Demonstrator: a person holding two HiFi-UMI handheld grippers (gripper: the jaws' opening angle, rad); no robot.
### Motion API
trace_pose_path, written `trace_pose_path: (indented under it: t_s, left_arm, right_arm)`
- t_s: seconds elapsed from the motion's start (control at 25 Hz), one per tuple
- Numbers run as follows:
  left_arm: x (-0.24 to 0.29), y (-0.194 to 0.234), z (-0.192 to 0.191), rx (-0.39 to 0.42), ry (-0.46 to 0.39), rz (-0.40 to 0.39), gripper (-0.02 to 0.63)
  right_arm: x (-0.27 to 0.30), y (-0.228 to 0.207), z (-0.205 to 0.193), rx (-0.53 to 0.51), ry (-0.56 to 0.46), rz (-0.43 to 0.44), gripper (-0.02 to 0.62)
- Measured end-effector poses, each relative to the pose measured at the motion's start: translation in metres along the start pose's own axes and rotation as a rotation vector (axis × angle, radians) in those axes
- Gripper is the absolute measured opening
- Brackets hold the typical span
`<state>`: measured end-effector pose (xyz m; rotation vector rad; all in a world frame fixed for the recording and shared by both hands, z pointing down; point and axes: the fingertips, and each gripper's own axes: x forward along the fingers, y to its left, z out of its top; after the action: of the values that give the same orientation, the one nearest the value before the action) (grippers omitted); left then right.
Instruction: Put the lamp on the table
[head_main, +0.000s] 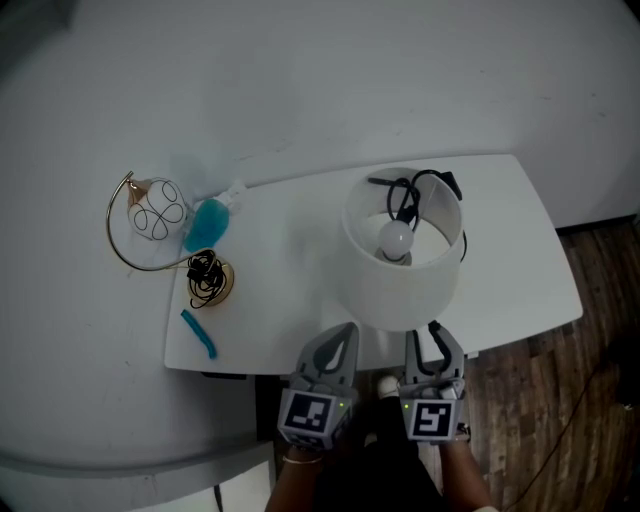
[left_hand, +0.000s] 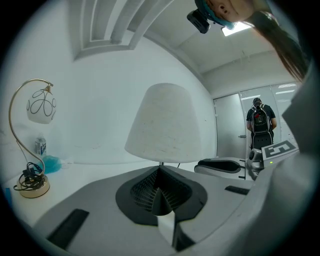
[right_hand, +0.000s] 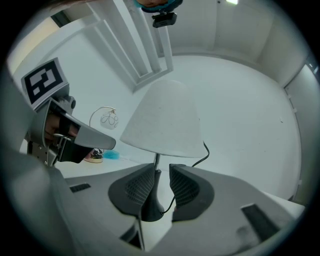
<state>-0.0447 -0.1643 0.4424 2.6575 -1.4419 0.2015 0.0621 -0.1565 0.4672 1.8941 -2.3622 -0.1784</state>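
Observation:
The lamp with a white shade (head_main: 403, 255) stands on the white table (head_main: 290, 250), near its front edge; its bulb and a black cord show from above. My right gripper (head_main: 425, 338) is just before it, low, with the lamp's dark stem and base (right_hand: 150, 205) between its jaws (right_hand: 161, 187). The stem lies against the left pad, with a gap to the right pad, so this gripper is open. My left gripper (head_main: 340, 340) is beside it to the left, shut on nothing (left_hand: 160, 192), and the shade (left_hand: 162, 125) rises ahead of it.
At the table's left end stand a gold arc lamp with a white globe (head_main: 155, 210), a coil of black cord on its base (head_main: 207, 275), a blue bottle-like thing (head_main: 207, 222) and a blue strip (head_main: 198, 333). Wooden floor (head_main: 560, 400) lies to the right. A person with a backpack (left_hand: 260, 122) stands far off.

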Motion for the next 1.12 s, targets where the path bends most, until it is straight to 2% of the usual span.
trace_pose_path:
  t_s: [0.4, 0.48, 0.6, 1.12]
  left_arm:
    - [-0.016, -0.010, 0.014, 0.007, -0.020, 0.007, 0.006]
    - [-0.017, -0.012, 0.020, 0.012, -0.032, 0.006, 0.006]
    - [-0.022, -0.014, 0.026, 0.019, -0.047, 0.003, 0.006]
    - [-0.046, -0.022, 0.047, 0.084, -0.093, 0.009, 0.006]
  right_arm:
    - [-0.023, -0.002, 0.017, -0.013, -0.011, -0.019, 0.064]
    - [-0.026, -0.003, 0.021, -0.014, -0.016, -0.026, 0.031]
    - [-0.030, -0.001, 0.029, -0.010, -0.027, -0.028, 0.028]
    - [-0.049, 0.008, 0.072, -0.065, -0.096, -0.016, 0.002]
